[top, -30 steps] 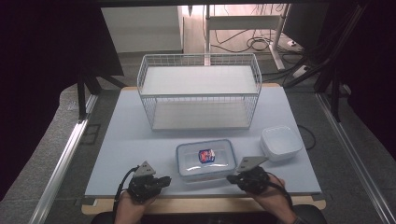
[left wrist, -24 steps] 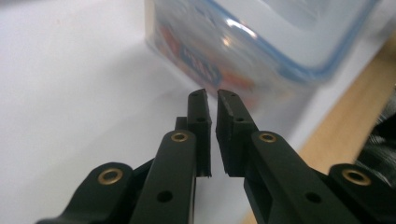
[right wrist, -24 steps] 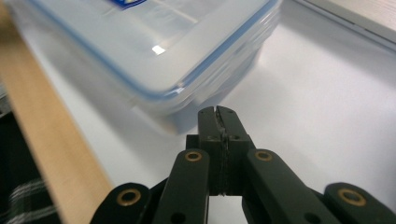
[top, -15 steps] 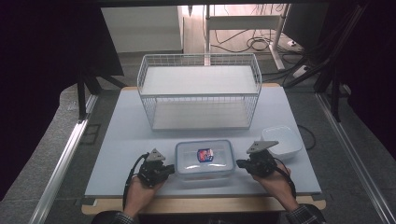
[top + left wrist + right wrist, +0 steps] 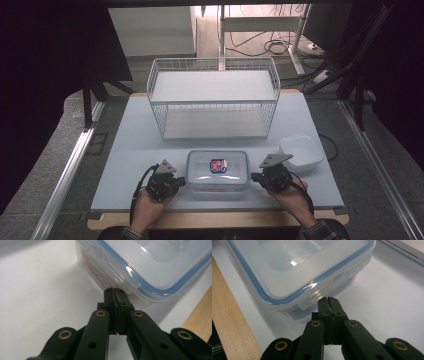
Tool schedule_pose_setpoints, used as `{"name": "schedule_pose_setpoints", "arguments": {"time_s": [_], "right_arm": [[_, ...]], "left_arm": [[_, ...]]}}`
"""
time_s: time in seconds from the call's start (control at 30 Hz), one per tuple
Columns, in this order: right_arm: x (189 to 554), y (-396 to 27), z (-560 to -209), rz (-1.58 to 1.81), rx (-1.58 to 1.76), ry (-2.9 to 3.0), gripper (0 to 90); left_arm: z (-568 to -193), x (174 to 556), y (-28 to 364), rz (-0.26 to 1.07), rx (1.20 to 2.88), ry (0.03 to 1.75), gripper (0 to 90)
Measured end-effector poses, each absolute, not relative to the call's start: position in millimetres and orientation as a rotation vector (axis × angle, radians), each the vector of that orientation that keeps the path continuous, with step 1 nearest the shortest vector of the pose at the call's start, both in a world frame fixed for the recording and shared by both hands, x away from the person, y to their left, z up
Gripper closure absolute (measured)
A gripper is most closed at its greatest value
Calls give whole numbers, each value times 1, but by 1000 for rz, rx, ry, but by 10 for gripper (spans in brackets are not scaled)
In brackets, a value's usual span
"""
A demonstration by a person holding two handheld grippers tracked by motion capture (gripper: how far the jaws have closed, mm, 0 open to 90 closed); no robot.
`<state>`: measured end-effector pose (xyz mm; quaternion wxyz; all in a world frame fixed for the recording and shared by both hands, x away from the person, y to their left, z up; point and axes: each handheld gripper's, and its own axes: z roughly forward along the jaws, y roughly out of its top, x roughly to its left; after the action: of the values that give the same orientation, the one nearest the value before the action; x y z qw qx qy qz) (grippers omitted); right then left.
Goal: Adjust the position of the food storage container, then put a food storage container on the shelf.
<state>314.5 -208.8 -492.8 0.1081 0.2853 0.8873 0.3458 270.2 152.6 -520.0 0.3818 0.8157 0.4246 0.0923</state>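
No legible text, brand, number or sign is present. A red, white and blue label [image 5: 218,165] shows through the lid of the clear food container [image 5: 218,170], but its print is too small to read.

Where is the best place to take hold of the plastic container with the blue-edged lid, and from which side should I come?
Probably at the two short ends of the container, under the lid's latch flaps, one gripper per side. The left gripper and right gripper already sit there, jaws shut, tips beneath the flaps.
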Motion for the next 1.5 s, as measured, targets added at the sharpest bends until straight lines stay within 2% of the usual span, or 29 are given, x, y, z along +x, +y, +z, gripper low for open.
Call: {"name": "schedule_pose_setpoints", "arguments": {"time_s": [0.13, 0.23, 0.37, 0.4, 0.43, 0.47, 0.5, 0.53, 0.57, 0.7, 0.9, 1.07, 1.17, 1.3, 1.5], "right_arm": [[314, -210, -491, 1013, 833, 2606, 882], [313, -219, -484, 1034, 831, 2564, 816], [312, -234, -482, 1083, 875, 2544, 620], [311, -236, -482, 1090, 881, 2539, 557], [310, -238, -482, 1099, 880, 2541, 488], [308, -239, -483, 1110, 856, 2552, 370], [308, -239, -483, 1110, 856, 2552, 370], [305, -238, -483, 1121, 817, 2552, 287], [305, -238, -483, 1121, 817, 2552, 287], [307, -237, -485, 1167, 808, 2560, 178], [309, -238, -484, 1204, 819, 2555, 133], [309, -233, -479, 1210, 820, 2545, 49], [308, -229, -476, 1235, 827, 2548, 28], [308, -223, -473, 1245, 851, 2558, 19], [312, -211, -472, 1179, 867, 2603, 44]], "left_arm": [[-517, 267, 158, 238, 2057, 1092, 828], [-513, 260, 168, 321, 2023, 1111, 706], [-509, 255, 179, 388, 2000, 1102, 411], [-509, 254, 182, 392, 1998, 1099, 375], [-509, 254, 184, 389, 1992, 1097, 339], [-510, 254, 185, 377, 1986, 1094, 242], [-511, 254, 187, 366, 1983, 1091, 242], [-513, 254, 189, 350, 1979, 1085, 191], [-513, 254, 189, 350, 1979, 1085, 152], [-513, 254, 188, 313, 1987, 1083, 111], [-511, 253, 184, 337, 1992, 1013, 83], [-511, 255, 178, 348, 2023, 956, 62], [-504, 260, 174, 293, 2021, 968, 63], [-497, 264, 167, 300, 2049, 967, 52], [-487, 279, 160, 225, 2040, 964, 47]]}}
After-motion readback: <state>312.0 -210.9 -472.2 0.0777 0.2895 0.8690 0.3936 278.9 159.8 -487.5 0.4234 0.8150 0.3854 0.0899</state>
